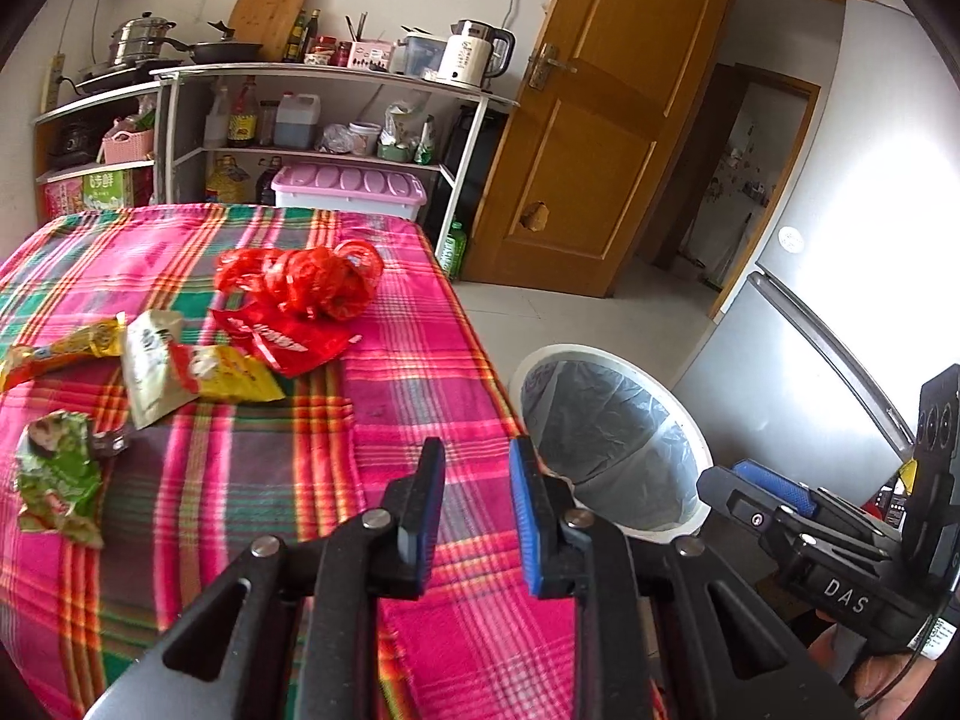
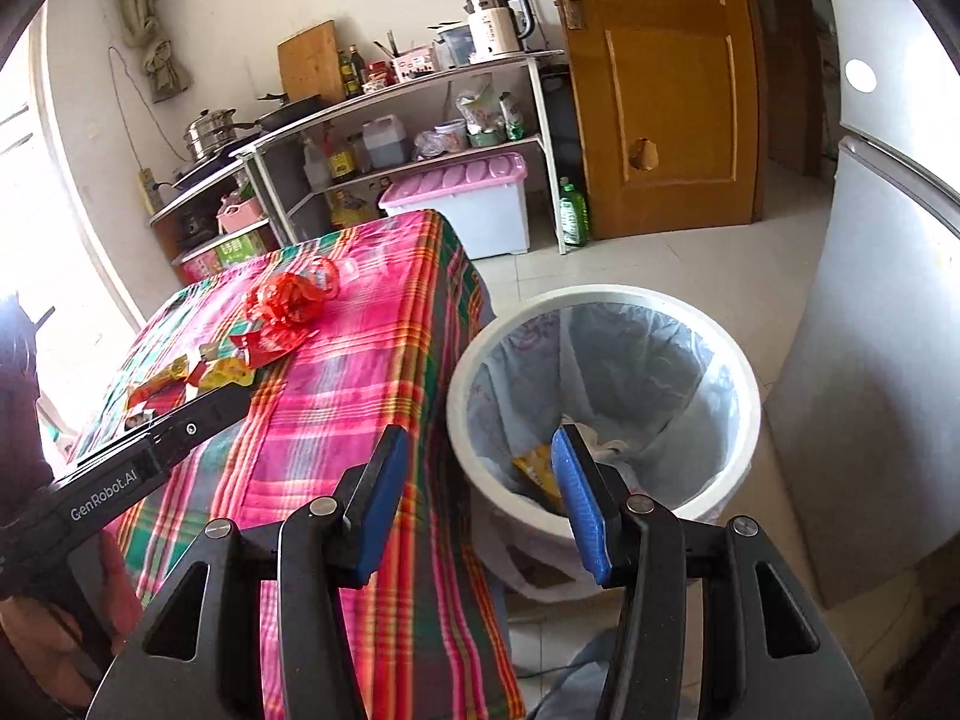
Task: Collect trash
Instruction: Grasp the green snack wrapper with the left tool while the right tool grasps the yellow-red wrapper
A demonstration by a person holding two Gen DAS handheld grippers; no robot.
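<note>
Trash lies on the plaid tablecloth (image 1: 414, 396): a crumpled red plastic bag (image 1: 306, 279), a red wrapper (image 1: 288, 345), a yellow wrapper (image 1: 234, 381), a white pouch (image 1: 150, 366) and a green wrapper (image 1: 57, 468). My left gripper (image 1: 477, 501) is open and empty above the table's near right part. My right gripper (image 2: 480, 501) is open and empty between the table edge and the white lined trash bin (image 2: 606, 294), which holds a yellow wrapper (image 2: 537, 471). The bin (image 1: 672, 408) and the right gripper's body (image 1: 840, 546) also show in the left wrist view.
Shelves (image 1: 312, 69) with pots, bottles and a kettle (image 1: 474, 54) stand behind the table. A pink-lidded storage box (image 1: 351, 189) sits under them. A wooden door (image 1: 606, 120) is at the back right and a grey fridge (image 2: 888, 330) stands right of the bin.
</note>
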